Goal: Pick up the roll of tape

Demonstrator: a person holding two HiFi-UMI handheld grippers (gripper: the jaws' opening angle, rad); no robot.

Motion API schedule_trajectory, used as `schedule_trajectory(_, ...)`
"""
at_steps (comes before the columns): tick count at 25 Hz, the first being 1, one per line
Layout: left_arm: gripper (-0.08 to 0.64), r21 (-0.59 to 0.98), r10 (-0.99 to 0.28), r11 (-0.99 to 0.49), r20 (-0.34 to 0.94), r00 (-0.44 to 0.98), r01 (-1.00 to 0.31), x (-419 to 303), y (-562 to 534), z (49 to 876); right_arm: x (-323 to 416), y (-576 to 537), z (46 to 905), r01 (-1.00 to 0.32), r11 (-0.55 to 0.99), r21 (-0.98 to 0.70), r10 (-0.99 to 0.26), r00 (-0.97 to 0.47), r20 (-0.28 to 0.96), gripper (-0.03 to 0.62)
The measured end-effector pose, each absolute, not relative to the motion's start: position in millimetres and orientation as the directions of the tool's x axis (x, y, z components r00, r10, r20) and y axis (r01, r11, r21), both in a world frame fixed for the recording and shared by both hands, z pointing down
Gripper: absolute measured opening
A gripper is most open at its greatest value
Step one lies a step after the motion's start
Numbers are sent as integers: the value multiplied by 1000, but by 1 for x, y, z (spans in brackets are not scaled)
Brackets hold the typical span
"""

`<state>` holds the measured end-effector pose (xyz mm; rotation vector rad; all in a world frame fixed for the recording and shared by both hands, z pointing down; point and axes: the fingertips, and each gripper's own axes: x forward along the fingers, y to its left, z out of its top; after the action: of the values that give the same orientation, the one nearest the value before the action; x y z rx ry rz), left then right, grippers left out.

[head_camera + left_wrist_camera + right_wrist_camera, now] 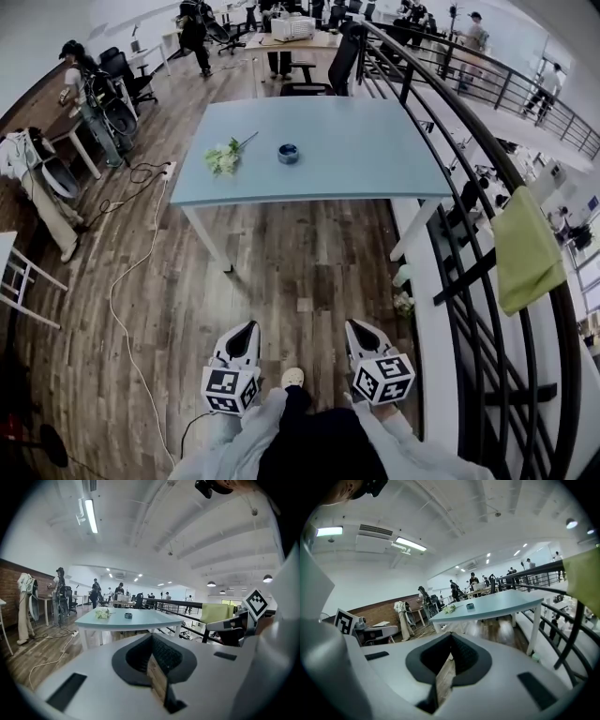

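Note:
The roll of tape (288, 154) is a small dark ring lying flat near the middle of a light blue table (356, 159). It also shows far off in the left gripper view as the tape (128, 616) and in the right gripper view as the tape (470, 606). My left gripper (246, 330) and right gripper (358, 328) are side by side over the wooden floor, well short of the table and pointing toward it. Both have their jaws together with nothing between them, as seen at the left gripper (151, 637) and right gripper (451, 637).
A bunch of white flowers (223, 159) lies on the table left of the tape. A black railing (487, 244) with a green cloth (525, 248) over it runs along the right. A cable (122, 309) trails across the floor at left. An office chair (328, 70) and people stand beyond the table.

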<state>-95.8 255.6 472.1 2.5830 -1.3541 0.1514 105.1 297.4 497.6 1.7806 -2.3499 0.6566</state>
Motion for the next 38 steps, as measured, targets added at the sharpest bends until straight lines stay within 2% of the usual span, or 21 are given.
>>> schedule_trajectory(14,15,129,-794,-568,177,582,-813,-113,165,467,96,210,491,-952,175,-251,-907,-255,335,6)
schedule_trajectory(38,15,155,-800,-530,236,552,-834,-143,123,498,58,161,518,-938,213,-274,-865,-311,393,8)
